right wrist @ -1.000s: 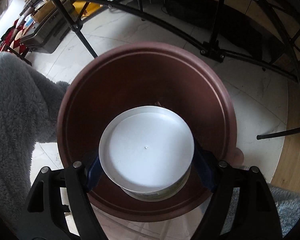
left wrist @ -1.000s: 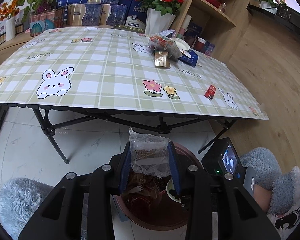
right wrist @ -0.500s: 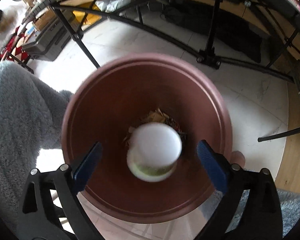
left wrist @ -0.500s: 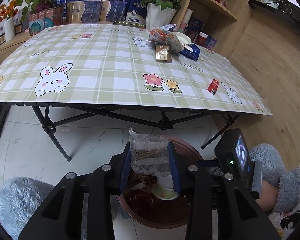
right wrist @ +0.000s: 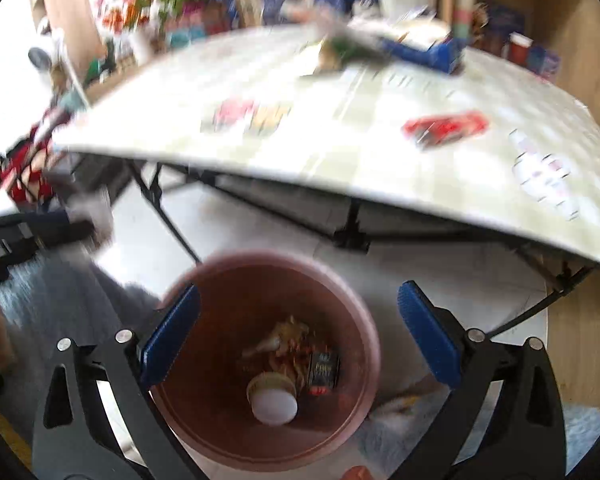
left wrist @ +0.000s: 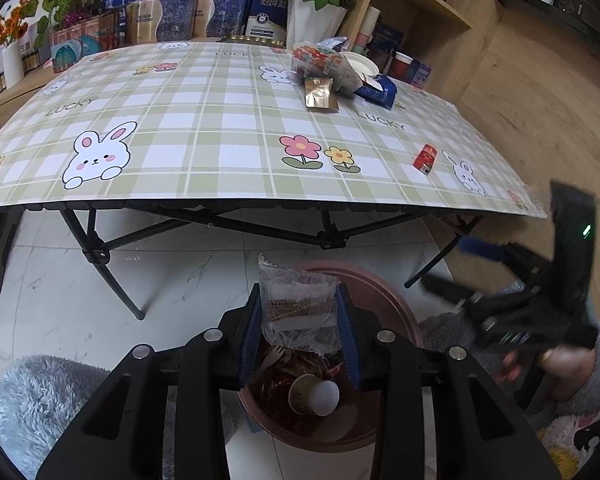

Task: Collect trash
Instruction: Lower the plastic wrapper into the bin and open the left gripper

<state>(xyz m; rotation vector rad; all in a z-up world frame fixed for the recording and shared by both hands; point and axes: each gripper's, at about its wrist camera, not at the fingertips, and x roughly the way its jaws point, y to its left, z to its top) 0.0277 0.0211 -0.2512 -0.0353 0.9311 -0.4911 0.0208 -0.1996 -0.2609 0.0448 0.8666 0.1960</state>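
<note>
Clamping a clear plastic bag [left wrist: 296, 308] between its blue pads, the left gripper [left wrist: 298, 334] hangs above the brown bin [left wrist: 396, 312] on the white floor. The right gripper [right wrist: 298, 344] has its fingers spread wide with nothing between them, over the same bin, where a paper cup [right wrist: 272, 398] lies on its side among wrappers. On the checked table [left wrist: 220, 120] a red wrapper [left wrist: 425, 158] and a pile of packets [left wrist: 332, 76] remain.

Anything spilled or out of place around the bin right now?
Nothing spilled that I can see. The paper cup lies tipped on its side inside the brown bin, on other trash. The left hand-held gripper holds a clear wrapper over the bin. A red packet lies alone near the table edge.
</note>
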